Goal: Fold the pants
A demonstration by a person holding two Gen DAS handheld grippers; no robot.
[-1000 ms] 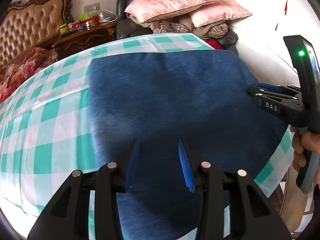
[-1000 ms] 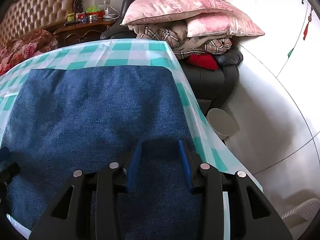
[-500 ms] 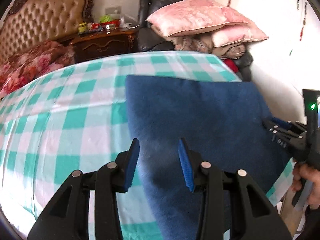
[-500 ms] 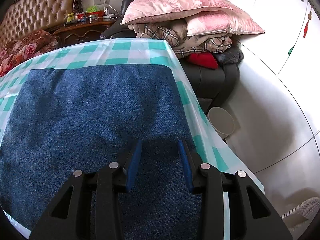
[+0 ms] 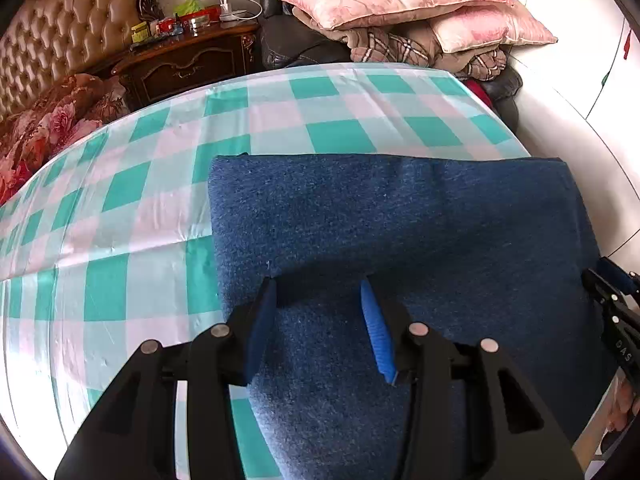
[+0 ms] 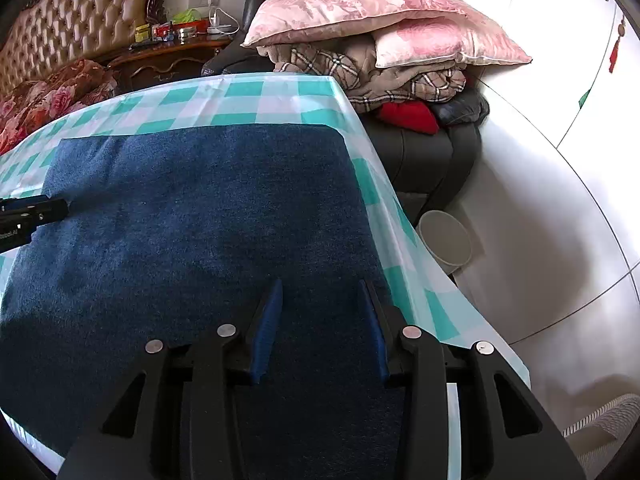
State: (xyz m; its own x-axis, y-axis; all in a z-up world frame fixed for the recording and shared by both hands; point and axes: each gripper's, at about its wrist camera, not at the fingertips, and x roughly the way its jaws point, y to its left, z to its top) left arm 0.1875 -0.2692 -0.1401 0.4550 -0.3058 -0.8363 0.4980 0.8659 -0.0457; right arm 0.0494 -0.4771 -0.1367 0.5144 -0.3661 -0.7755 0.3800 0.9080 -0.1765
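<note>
Blue pants [image 5: 400, 232]: folded flat beneath both grippers. Left gripper [image 5: 320, 320], right gripper [image 6: 320, 316]: jaws apart, empty. Next: likely grasp an edge.

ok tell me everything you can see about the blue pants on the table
The pants are dark blue, a thick, fuzzy denim-like fabric. They lie flat as a roughly rectangular slab on the checked tablecloth, apparently already folded; no legs, waistband or pockets show. The far edge is straight, with a slight ripple. The right edge runs close to the table's edge. Both tongs, left and right, are open above the cloth, gripping nothing.
</note>
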